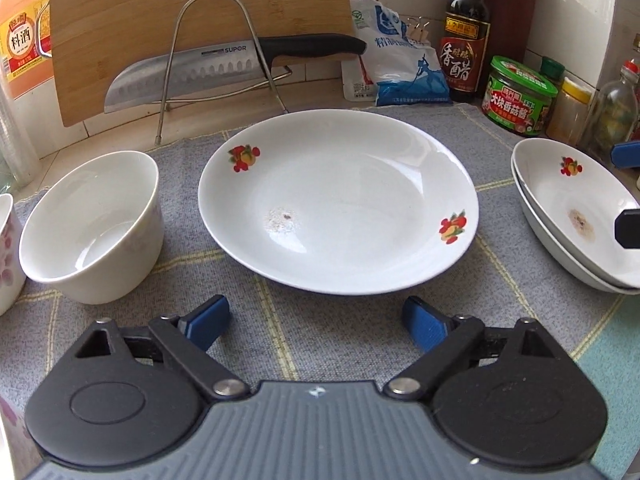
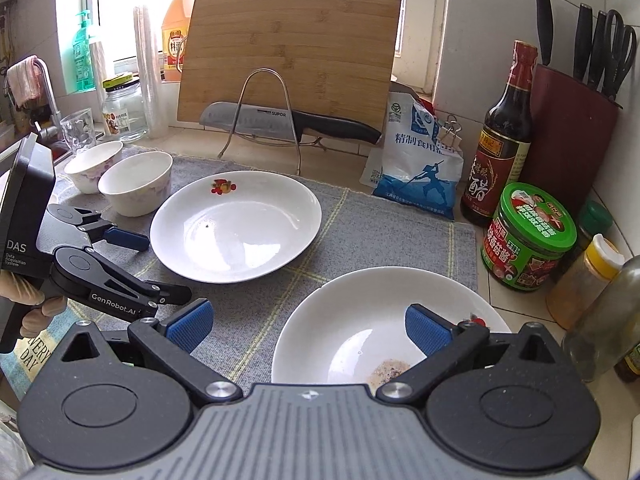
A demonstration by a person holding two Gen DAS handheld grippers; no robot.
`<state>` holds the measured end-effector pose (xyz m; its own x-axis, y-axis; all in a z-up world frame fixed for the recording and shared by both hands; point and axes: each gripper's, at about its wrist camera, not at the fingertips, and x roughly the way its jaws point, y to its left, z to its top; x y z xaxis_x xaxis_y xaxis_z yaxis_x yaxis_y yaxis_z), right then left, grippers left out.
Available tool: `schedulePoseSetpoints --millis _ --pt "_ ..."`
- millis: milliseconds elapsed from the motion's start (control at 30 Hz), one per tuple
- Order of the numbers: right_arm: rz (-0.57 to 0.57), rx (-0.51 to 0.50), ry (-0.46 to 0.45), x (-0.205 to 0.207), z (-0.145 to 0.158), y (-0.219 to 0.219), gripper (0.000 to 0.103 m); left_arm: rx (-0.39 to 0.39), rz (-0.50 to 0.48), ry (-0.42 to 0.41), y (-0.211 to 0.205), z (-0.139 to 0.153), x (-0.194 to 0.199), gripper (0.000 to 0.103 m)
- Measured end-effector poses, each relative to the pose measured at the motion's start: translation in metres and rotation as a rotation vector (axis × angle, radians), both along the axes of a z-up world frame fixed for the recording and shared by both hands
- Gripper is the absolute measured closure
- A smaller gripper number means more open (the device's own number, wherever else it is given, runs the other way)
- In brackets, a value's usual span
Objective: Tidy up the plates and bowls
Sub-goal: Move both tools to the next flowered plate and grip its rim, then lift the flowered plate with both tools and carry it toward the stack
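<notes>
My left gripper (image 1: 316,320) faces the lone plate (image 1: 338,200), jaws wide; my right gripper (image 2: 306,326) hovers over the stacked plates (image 2: 360,320), jaws wide.

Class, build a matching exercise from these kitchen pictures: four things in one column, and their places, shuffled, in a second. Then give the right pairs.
Things
1. knife
2. plain white bowl
3. stacked plates
4. green-lidded jar

Places
A. beside the vinegar bottle
B. on the wire rack
C. right end of the grey mat
D. left of the single plate

Pairs: 1-B, 2-D, 3-C, 4-A
</notes>
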<state>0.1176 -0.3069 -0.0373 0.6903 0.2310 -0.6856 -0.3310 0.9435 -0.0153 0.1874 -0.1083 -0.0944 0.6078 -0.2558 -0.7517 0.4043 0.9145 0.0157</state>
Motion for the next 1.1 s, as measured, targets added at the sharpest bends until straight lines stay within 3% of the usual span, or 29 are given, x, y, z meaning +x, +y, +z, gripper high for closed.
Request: schedulePoseSetpoints --millis 100,333,700,833,1100 --pt "0.024 -0.004 0.012 0.008 0.000 0.007 0.000 -0.001 -0.017 -0.011 0.001 -0.003 0.002 0.000" --pt "0.100 -0.019 0.050 0.043 -0.002 0.020 0.000 -0.009 -0.026 -0.021 0.000 -0.004 0.010 0.000" --pt "0.122 0.050 0.236 0.133 -0.024 0.023 0.000 -0.025 0.005 -0.059 0.000 -0.006 0.007 0.000" --pt "0.184 0.128 0.317 0.157 -0.036 0.028 0.000 -0.021 0.013 -0.063 0.000 -0.006 0.005 0.000" --pt "0.319 0.131 0.393 0.185 -0.054 0.041 0.000 -0.025 -0.010 -0.061 0.001 -0.006 0.007 0.000"
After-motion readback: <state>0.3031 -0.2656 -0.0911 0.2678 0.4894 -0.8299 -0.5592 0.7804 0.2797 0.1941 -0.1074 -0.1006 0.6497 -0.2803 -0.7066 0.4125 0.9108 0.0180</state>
